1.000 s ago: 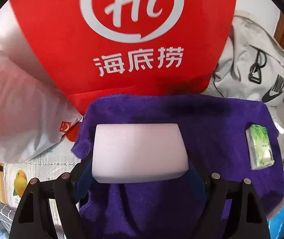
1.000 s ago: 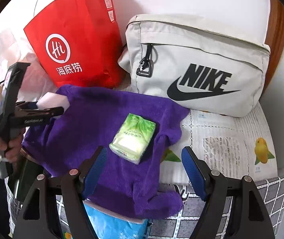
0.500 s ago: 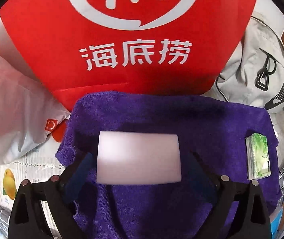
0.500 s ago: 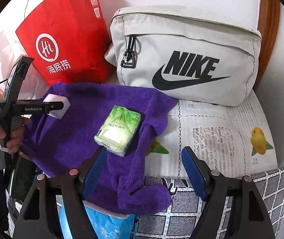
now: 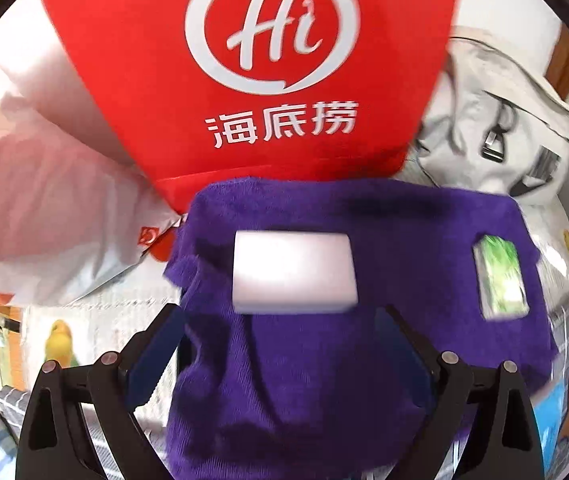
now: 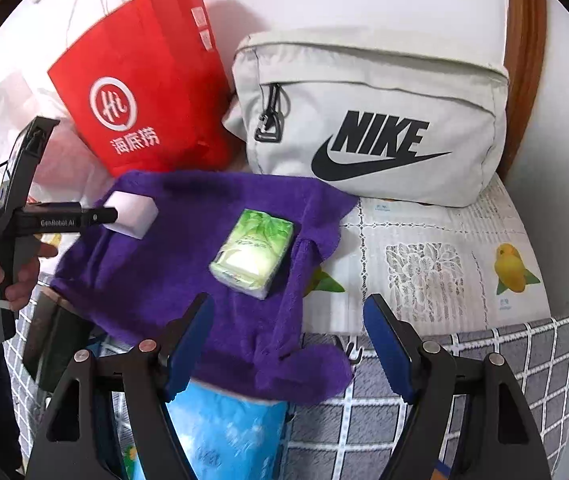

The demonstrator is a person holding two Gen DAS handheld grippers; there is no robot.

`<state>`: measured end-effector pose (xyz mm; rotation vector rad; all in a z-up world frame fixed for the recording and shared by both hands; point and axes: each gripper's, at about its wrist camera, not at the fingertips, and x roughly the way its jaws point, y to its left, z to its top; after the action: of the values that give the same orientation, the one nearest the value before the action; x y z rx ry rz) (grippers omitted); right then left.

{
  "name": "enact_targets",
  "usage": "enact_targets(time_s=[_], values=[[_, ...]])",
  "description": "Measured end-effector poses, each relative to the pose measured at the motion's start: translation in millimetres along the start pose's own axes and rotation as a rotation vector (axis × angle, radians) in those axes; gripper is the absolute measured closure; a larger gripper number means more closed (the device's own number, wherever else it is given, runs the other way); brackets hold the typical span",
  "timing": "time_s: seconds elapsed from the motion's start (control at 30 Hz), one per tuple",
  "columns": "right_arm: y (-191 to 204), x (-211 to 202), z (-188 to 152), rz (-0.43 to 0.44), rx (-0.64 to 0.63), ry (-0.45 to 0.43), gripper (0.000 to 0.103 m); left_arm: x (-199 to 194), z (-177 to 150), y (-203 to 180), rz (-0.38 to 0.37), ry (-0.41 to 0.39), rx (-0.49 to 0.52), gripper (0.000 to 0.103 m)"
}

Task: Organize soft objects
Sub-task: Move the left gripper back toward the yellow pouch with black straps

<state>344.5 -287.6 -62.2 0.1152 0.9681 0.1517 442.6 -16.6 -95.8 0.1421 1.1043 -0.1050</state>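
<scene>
A white sponge block (image 5: 293, 272) lies on a purple towel (image 5: 304, 360) spread on the table. My left gripper (image 5: 280, 332) is open, its jaws apart just behind the sponge and not touching it. In the right wrist view the sponge (image 6: 131, 214) sits at the towel's (image 6: 188, 280) far left, with the left gripper (image 6: 98, 216) beside it. A green tissue pack (image 6: 253, 253) lies on the towel's right part; it also shows in the left wrist view (image 5: 501, 280). My right gripper (image 6: 288, 344) is open and empty, held above the towel's near edge.
A red paper bag (image 6: 144, 92) and a grey Nike bag (image 6: 372, 120) stand at the back against the wall. A crumpled plastic bag (image 5: 32, 208) lies left. A blue pack (image 6: 220, 436) pokes out under the towel's near edge. A patterned tablecloth (image 6: 436, 264) covers the table.
The left gripper opened and let go of the sponge, which now lies on the towel; the gripper has drawn back. The right gripper shifted slightly and stays open.
</scene>
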Motion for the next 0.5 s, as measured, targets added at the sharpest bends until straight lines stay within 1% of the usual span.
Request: enact_targets(time_s=[0.07,0.2,0.27,0.33,0.4,0.5], values=[[4.4,-9.8,-5.3,0.007,0.002,-0.009,0.027,-16.7,-10.4,1.1,0.003,-0.021,-0.011,0.007],[16.2,-31.3,-18.9,0.018,-0.002,-0.026,0.027,-53.5,-35.9,6.7,-0.016,-0.082,-0.041,0.007],[22.0,-41.3,-27.5,0.022,-0.001,-0.031,0.027,-73.8,-48.9,12.0,-0.032,-0.115,-0.050,0.007],[28.0,-54.1,-39.4,0.024,0.007,-0.041,0.027,-84.9,-67.5,17.8,-0.048,-0.148,-0.048,0.007],[32.0,-64.2,-50.4,0.034,0.012,-0.047,0.027,-99.1,-87.8,13.4,-0.062,-0.163,-0.041,0.007],[40.3,-80.1,-69.4,0.035,0.010,-0.056,0.027,-112.9,-120.4,7.7,-0.087,-0.156,-0.049,0.007]])
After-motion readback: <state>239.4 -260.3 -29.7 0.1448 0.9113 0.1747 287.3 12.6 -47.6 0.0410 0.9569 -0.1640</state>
